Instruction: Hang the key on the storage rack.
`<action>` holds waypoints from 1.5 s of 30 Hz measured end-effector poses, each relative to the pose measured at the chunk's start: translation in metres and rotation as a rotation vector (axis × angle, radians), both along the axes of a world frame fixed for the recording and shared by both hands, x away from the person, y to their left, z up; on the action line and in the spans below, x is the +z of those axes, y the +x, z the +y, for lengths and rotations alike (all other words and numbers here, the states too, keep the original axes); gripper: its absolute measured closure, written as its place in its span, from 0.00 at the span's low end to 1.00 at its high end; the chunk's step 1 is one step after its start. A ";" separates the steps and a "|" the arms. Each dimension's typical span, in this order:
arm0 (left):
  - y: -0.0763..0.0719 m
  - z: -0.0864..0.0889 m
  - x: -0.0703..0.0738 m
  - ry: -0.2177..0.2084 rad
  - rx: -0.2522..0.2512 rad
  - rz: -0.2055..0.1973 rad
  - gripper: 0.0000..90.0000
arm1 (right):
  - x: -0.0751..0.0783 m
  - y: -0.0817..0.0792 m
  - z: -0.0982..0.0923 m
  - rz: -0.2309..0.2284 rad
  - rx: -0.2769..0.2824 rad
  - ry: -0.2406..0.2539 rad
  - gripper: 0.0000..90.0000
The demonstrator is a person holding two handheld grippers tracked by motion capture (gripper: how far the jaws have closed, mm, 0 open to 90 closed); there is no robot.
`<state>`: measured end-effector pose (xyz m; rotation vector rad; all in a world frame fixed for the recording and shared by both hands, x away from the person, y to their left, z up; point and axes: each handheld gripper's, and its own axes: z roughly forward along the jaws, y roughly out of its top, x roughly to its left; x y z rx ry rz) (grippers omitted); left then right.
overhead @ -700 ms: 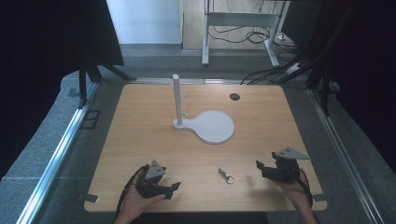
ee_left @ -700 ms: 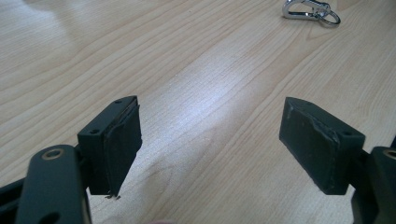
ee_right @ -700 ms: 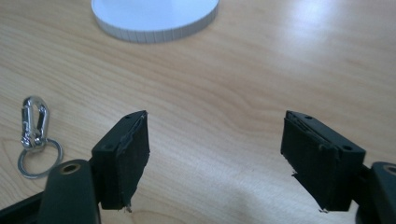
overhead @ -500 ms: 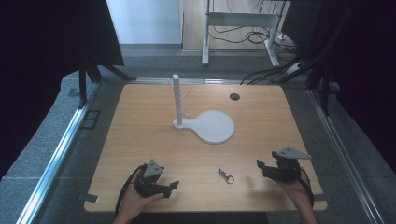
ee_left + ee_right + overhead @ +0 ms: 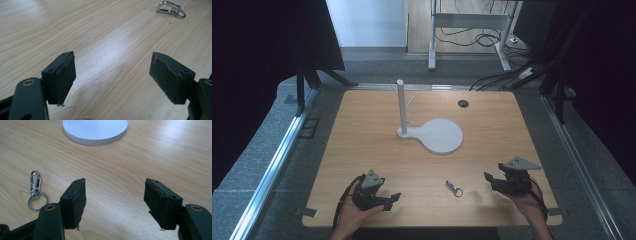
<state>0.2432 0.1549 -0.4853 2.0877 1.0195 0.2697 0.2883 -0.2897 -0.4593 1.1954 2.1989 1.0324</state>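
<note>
1. My work surface is a light wooden table (image 5: 362,150) with visible grain, squarish with rounded corners.
2. A small silver clip with a key ring (image 5: 454,188) lies flat near my edge, on bare wood between my two hands.
3. A white stand (image 5: 439,136) sits at mid-table: a round flat base with an upright post, short pegs branching from it.
4. A dark round hole (image 5: 463,103) marks the far right part of the top.

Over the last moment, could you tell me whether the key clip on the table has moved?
No. The key clip lies at the same spot in front of the white stand's round base, between both grippers.
</note>
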 end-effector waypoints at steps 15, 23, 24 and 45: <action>0.000 0.002 0.002 -0.025 -0.011 0.029 0.25 | 0.013 0.013 0.028 0.063 0.135 -0.101 0.42; 0.000 0.003 0.001 -0.023 -0.020 0.036 0.25 | 0.033 0.015 0.043 0.079 0.196 -0.161 0.48; 0.001 0.003 0.001 -0.024 -0.019 0.035 0.25 | 0.033 0.016 0.046 0.091 0.206 -0.167 0.49; 0.001 0.006 0.002 -0.025 -0.014 0.043 0.25 | 0.037 0.021 0.097 0.234 0.345 -0.248 0.57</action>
